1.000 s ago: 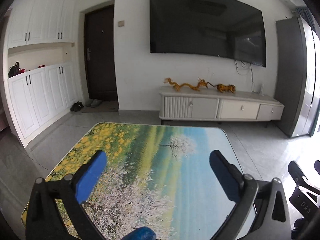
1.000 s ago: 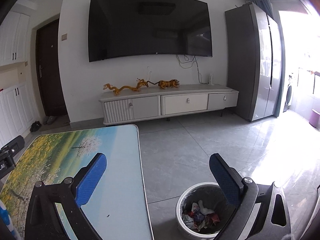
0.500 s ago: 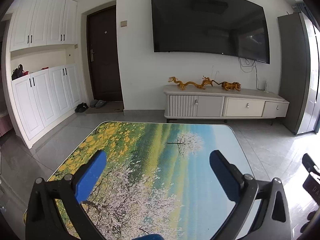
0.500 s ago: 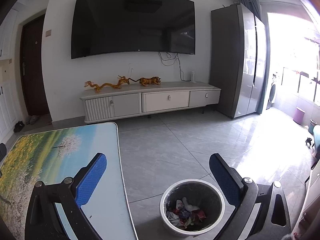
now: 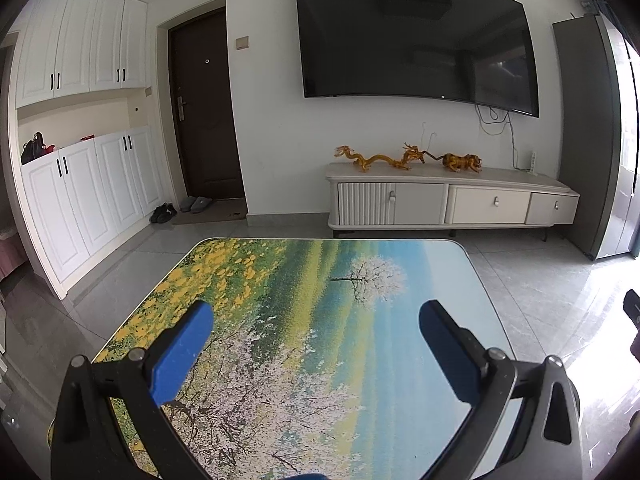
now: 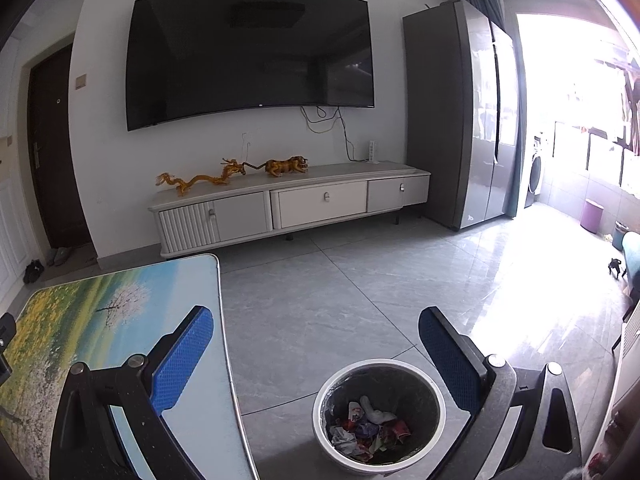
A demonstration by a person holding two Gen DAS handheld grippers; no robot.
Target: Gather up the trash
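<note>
Showing a glossy printed landscape on the surface point(image 5: 320, 320), smooth and reflecting light near its right edge. Carrying blue textured rubbery pads point(image 6: 180, 360) on matt black plastic arms of the right gripper point(image 6: 316, 344), with bright metal screw heads. Holding crumpled paper and shiny wrappers point(image 6: 368, 428) inside a bin point(image 6: 320, 408) with a glossy white rim and dark liner. Gleaming beside the bin, polished grey floor tiles point(image 6: 340, 300).

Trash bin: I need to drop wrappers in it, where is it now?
In the right wrist view, the trash bin stands on the floor beside the table, on the table's right.
</note>
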